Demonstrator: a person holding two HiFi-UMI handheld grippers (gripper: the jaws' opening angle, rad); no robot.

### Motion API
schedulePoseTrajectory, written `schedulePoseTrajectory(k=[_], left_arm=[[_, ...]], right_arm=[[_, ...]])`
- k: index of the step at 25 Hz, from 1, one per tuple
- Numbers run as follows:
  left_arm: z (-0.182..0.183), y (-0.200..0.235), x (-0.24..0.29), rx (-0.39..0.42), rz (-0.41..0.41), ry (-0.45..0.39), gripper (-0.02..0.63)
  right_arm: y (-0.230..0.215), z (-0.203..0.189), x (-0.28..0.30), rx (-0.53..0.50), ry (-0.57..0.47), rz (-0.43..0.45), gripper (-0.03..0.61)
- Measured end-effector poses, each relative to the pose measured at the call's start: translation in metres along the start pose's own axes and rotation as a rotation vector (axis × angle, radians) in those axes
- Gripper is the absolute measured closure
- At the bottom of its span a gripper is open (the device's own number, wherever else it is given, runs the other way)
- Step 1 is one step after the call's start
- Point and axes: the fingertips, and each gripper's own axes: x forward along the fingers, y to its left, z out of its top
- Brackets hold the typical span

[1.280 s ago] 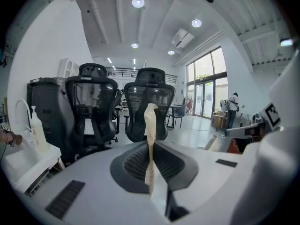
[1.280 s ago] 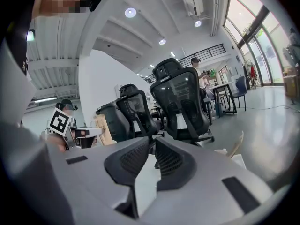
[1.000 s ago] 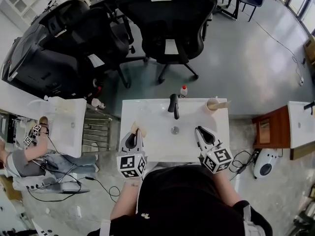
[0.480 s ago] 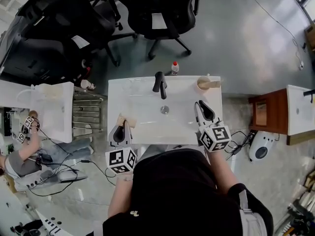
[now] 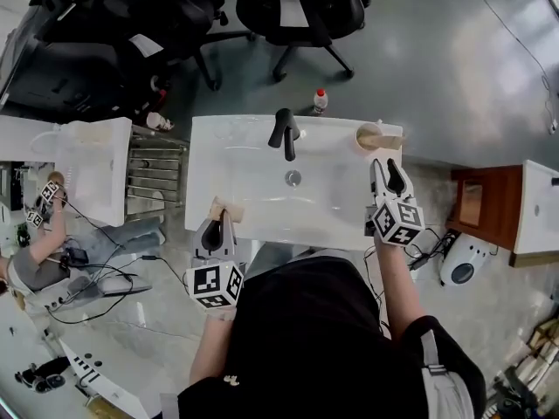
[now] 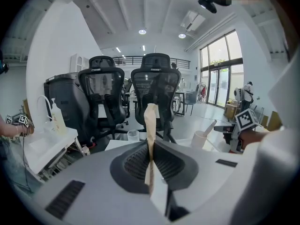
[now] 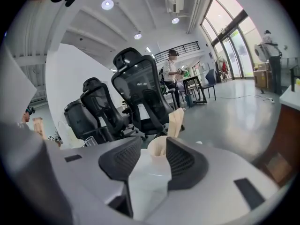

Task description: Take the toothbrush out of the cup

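— Where do we have our right gripper (image 5: pixel 387 166)?
— Over the back right corner of the sink (image 5: pixel 253 192). Its jaws have just been opening and stand apart, gripping nothing. The cup (image 7: pixel 158 147) sits just past their tips.
— And the toothbrush (image 7: pixel 176 120)?
— In the cup, leaning out over the rim.
— Our left gripper (image 5: pixel 218 222)?
— At the sink's front left edge, jaws clamped on a tan strip (image 6: pixel 151 125).
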Motion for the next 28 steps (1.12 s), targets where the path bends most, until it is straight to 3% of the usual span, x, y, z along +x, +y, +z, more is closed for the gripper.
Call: schedulePoseTrajectory(k=[6,17,23,28], left_arm=[[-0.014,-0.006,-0.009,-0.010,0.041,0.037,0.578],[-0.024,-0.005,-0.021,-0.014,0.103,0.070,0.578],[-0.026,0.000,-0.024,-0.024,0.112,0.077,0.578],[-0.026,0.002,-0.025,-0.029,0.107,0.070,0.578]], right_arm=[[-0.021,-0.007,0.029,-0.012,0.028,-0.015,0.367],[-0.039,-0.001,0.064,-0.039,0.001,-0.066,0.367],[-0.041,0.004,0.068,-0.064,-0.011,-0.095,0.496],[-0.037,0.005,0.068,-0.101,-0.006,-0.092,0.512]])
